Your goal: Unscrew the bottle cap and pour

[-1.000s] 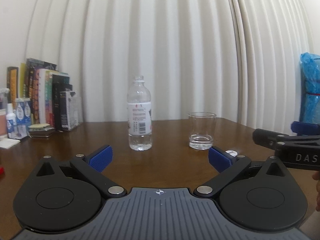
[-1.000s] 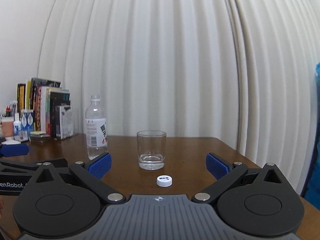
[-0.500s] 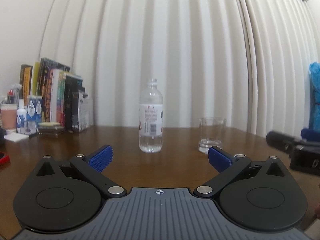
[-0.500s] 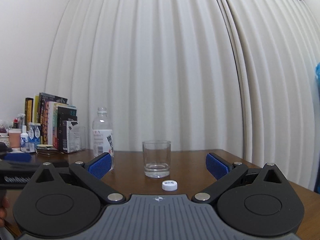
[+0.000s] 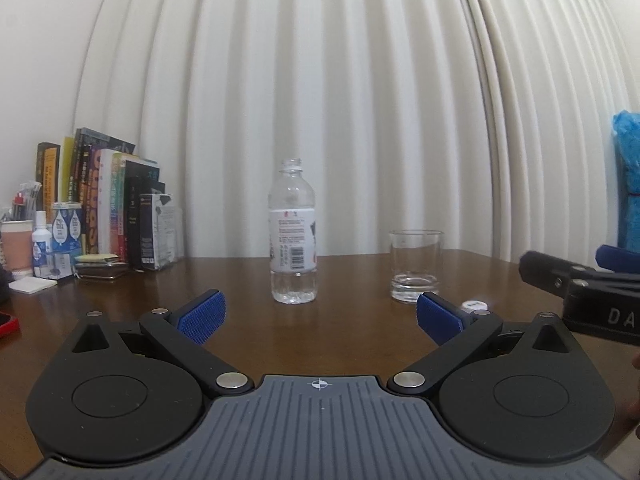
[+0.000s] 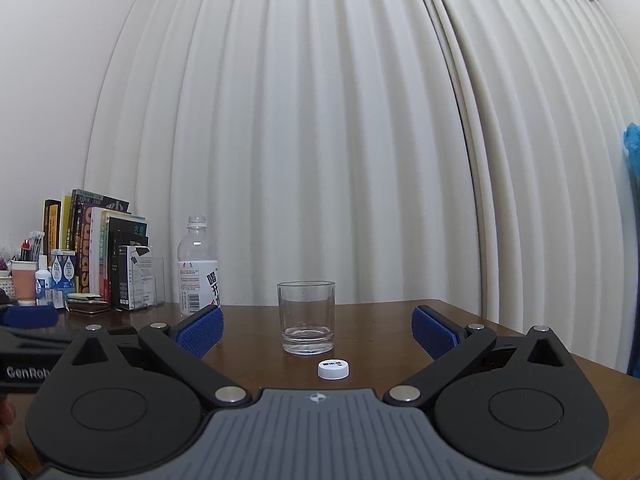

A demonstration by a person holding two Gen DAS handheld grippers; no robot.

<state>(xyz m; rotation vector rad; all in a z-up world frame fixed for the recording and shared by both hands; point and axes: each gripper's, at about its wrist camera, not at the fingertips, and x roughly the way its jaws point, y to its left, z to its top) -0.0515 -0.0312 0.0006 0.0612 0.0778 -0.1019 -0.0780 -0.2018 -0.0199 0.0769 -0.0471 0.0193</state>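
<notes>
On the surface, left to right: I take the glass as my landmark for every place below.

Books: standing in a row well to the left of the glass, against the curtain; not in my way.

Bottle: standing on the surface to the left of the glass and apart from it. Its mouth is bare, with only a little water at the bottom.

Bottle axis: long axis upright, open neck pointing straight up; the printed label faces me.

Glass: upright, mouth up, with what looks like a thin layer of water at the base.

Cap: lying flat just in front of the glass on my side, top face up, touching nothing.

Left tongs: blue pads spread wide apart, holding nothing, lined up on the bottle left of the glass.

Right tongs: pads likewise spread wide and empty, facing the glass with the cap below centre.

Step in hand: I judge the unscrewing done and the pour either pending or largely finished; I cannot tell which.

Doing it well: if I pour, I would close the left tongs on the bottle's labelled mid-body, squeeze lightly since thin plastic buckles, lift clear, carry it right to the glass and tip the neck slowly over the rim, keeping the right tongs away from the cap.
</notes>
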